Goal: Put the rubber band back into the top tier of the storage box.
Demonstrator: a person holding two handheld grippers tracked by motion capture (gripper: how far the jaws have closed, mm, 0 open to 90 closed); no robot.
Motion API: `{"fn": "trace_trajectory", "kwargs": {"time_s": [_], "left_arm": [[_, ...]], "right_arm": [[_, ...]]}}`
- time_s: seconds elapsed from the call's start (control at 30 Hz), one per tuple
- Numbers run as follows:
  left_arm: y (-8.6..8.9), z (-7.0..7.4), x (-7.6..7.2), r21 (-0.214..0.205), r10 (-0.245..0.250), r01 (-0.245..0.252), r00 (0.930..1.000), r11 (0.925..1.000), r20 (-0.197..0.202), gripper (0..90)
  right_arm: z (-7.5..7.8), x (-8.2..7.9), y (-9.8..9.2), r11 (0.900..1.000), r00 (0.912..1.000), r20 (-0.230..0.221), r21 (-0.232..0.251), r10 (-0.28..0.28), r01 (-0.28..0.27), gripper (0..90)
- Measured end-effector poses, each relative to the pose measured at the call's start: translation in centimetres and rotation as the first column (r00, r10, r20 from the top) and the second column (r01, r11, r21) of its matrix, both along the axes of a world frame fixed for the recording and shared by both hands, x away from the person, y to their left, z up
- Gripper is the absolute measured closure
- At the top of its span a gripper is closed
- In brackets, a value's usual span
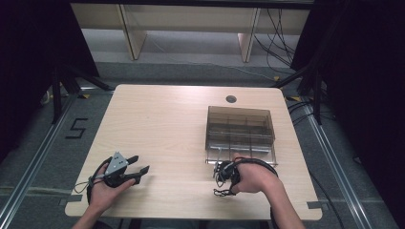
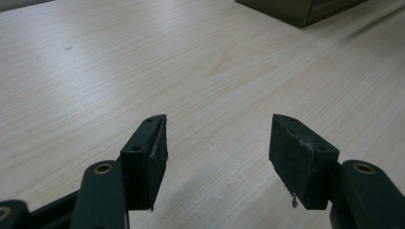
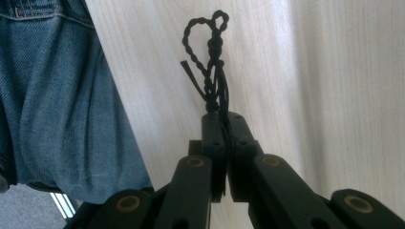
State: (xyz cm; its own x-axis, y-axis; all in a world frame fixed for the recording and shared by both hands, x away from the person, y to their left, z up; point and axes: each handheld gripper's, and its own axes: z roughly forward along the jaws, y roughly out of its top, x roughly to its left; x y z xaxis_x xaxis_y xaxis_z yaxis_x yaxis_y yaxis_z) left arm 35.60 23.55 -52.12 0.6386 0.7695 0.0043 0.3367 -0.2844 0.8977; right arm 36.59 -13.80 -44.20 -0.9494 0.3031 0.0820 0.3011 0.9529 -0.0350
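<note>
**Cord pinched, organizer box is the likely stop**

While the left gripper (image 1: 138, 170) just sits on the table (image 1: 167, 124) with its jaws spread and nothing between them, the right gripper (image 3: 223, 125) has its jaws pressed together on a black twisted cord (image 3: 210, 57). The cord is a knotted, looped little thing sticking out past the tips (looks like a twist tie or braided string, hard to say which). In the high view the right gripper (image 1: 222, 175) is near the front edge of the table, just in front of the smoky clear compartment box (image 1: 240, 128).

My read: this is the carry step, grab done, placement not. Next move probably calls for swinging the cord over one compartment, lowering, then opening. Floppy cord could snag on a divider, so go slow.
</note>
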Motion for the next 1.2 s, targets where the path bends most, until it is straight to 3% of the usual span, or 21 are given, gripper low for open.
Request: {"fn": "trace_trajectory", "kwargs": {"time_s": [0.1,0.17,0.2,0.27,0.3,0.33,0.43,0.47,0.5,0.63,0.67,0.7,1.07,1.1,1.13,1.17,1.2], "left_arm": [[0.0,0.0,0.0,0.001,-0.001,0.001,1.0,1.0,0.0,38.1],[0.0,0.0,0.0,0.0,0.002,-0.002,1.0,1.0,0.0,38.1],[0.0,0.0,0.0,0.001,0.002,-0.002,1.0,1.0,0.0,38.1],[0.0,0.0,0.0,0.003,-0.001,0.001,1.0,1.0,0.001,38.1],[0.0,0.0,0.0,0.004,-0.001,0.001,1.0,1.0,0.0,38.1],[0.0,0.0,0.0,0.001,0.001,-0.001,1.0,1.0,0.001,38.1],[0.0,0.0,0.0,0.002,0.001,-0.001,1.0,1.0,-0.001,38.1],[0.0,0.0,0.0,0.004,-0.001,0.001,1.0,1.0,0.001,38.0],[0.0,0.0,0.0,0.004,-0.001,0.001,1.0,1.0,0.001,38.1],[0.0,0.0,0.0,0.004,0.0,0.0,1.0,1.0,-0.001,38.0],[0.0,0.0,0.0,0.003,0.001,-0.001,1.0,1.0,-0.002,38.0],[0.0,0.0,0.0,0.003,0.001,-0.001,1.0,1.0,-0.002,38.0],[0.0,0.0,0.0,0.006,0.0,0.0,1.0,1.0,0.001,38.0],[0.0,0.0,0.0,0.005,0.0,0.0,1.0,1.0,0.0,38.0],[0.0,0.0,0.0,0.007,-0.001,0.001,1.0,1.0,0.001,38.0],[0.0,0.0,0.0,0.006,0.0,0.0,1.0,1.0,0.0,38.0],[0.0,0.0,0.0,0.005,0.0,0.0,1.0,1.0,0.001,38.0]], "right_arm": [[0.2,0.1,-0.2,0.9997,0.9997,0.001,0.004,0.024,-0.024,88.6],[0.2,0.0,-0.3,1.0,0.9999,-0.012,0.007,0.005,-0.005,88.6],[0.0,0.0,-0.4,0.9995,0.9997,-0.021,0.029,0.011,-0.01,88.6],[0.1,-0.1,-0.5,0.9998,0.9996,-0.027,0.02,-0.009,0.009,88.6],[0.3,-0.1,-0.5,0.9999,0.9998,-0.017,-0.012,-0.008,0.008,88.6],[0.2,0.0,-0.7,1.0,0.9999,-0.012,-0.002,0.009,-0.009,88.6],[0.2,-0.1,-0.9,0.9997,0.9994,-0.03,0.018,-0.016,0.017,88.7],[0.3,0.1,-1.0,0.9996,0.9996,-0.016,0.017,0.022,-0.022,88.7],[0.3,0.1,-1.0,0.9996,0.9996,-0.016,0.017,0.022,-0.022,88.7],[0.6,-0.1,-1.3,0.9997,0.9995,-0.019,-0.006,-0.023,0.023,88.6],[0.7,-0.1,-1.4,1.0,0.9999,-0.015,-0.002,-0.004,0.004,88.6],[0.8,-0.2,-1.5,0.9995,0.9993,-0.018,-0.006,-0.031,0.031,88.6],[1.5,-0.3,-2.6,0.9986,0.9987,-0.007,-0.014,-0.051,0.051,88.6],[1.6,-0.2,-2.7,0.9997,0.9996,-0.009,-0.005,-0.025,0.025,88.6],[1.6,-0.3,-2.8,0.9988,0.9988,-0.009,-0.006,-0.049,0.049,88.6],[1.6,-0.2,-2.9,0.9997,0.9997,-0.007,-0.004,-0.025,0.025,88.6],[1.7,-0.3,-3.1,0.9983,0.9983,-0.01,-0.013,-0.057,0.057,88.6]]}}
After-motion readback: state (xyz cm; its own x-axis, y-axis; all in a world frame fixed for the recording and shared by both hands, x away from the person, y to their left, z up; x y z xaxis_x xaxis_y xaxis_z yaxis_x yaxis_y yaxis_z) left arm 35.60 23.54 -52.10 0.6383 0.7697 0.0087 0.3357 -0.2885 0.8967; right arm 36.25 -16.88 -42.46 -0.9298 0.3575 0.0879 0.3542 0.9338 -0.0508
